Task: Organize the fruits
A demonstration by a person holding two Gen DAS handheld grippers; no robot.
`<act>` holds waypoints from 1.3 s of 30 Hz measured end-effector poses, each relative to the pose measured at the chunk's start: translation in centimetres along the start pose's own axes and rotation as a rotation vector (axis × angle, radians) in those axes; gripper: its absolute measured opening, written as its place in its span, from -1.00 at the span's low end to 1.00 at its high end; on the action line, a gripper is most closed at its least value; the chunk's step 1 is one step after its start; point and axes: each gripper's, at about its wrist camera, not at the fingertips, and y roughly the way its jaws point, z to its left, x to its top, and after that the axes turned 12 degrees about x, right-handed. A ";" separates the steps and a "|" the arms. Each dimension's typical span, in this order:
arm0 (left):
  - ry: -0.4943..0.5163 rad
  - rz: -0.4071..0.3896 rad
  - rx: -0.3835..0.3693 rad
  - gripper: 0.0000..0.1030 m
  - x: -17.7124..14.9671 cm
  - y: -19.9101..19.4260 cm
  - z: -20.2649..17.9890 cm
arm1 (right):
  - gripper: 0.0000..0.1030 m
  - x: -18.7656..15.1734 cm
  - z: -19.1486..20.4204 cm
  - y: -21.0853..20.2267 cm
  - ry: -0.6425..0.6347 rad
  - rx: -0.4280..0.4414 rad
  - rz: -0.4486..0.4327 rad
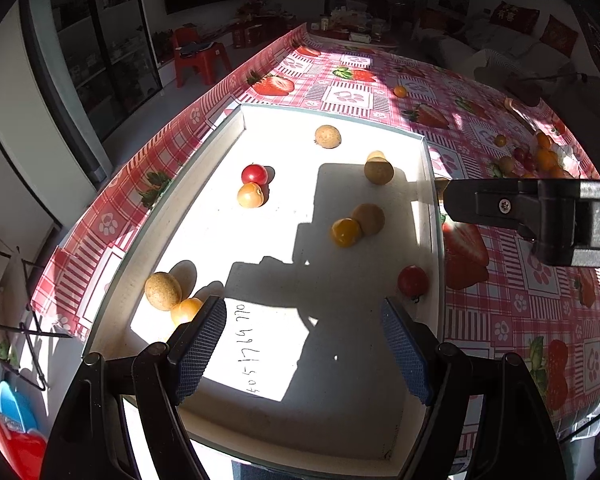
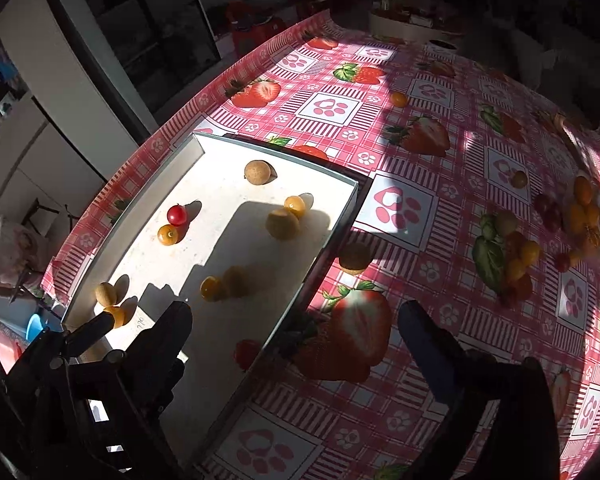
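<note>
A shallow white tray (image 1: 228, 136) lies on the strawberry tablecloth and holds several small fruits: brown longans (image 1: 328, 136), yellow-orange tomatoes (image 1: 345, 232) and red cherry tomatoes (image 1: 254, 174). My left gripper (image 1: 304, 344) is open and empty, low over the tray's near end. My right gripper (image 2: 296, 344) is open and empty over the tray's right wall (image 2: 324, 256); its body shows in the left wrist view (image 1: 540, 216). One brown longan (image 2: 355, 257) lies on the cloth just outside that wall. A pile of loose fruits (image 2: 520, 252) lies to the right.
Single small orange fruits (image 2: 399, 99) lie on the cloth at the far side. A red tomato (image 1: 413, 281) sits against the tray's right wall. The table edge falls off to the left, with a red chair (image 1: 198, 56) beyond.
</note>
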 end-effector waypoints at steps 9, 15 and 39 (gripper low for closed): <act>-0.073 -0.109 -0.014 1.00 -1.5 -3.6 1.7 | 1.00 -2.7 0.9 -1.9 0.027 -0.074 -0.027; -0.037 -0.054 0.034 1.00 -2.2 -3.3 2.0 | 1.00 -4.5 2.2 -2.9 0.039 -0.102 -0.051; 0.041 -0.026 0.092 1.00 -3.4 -3.1 0.6 | 1.00 -7.1 2.7 -3.9 0.060 -0.158 -0.105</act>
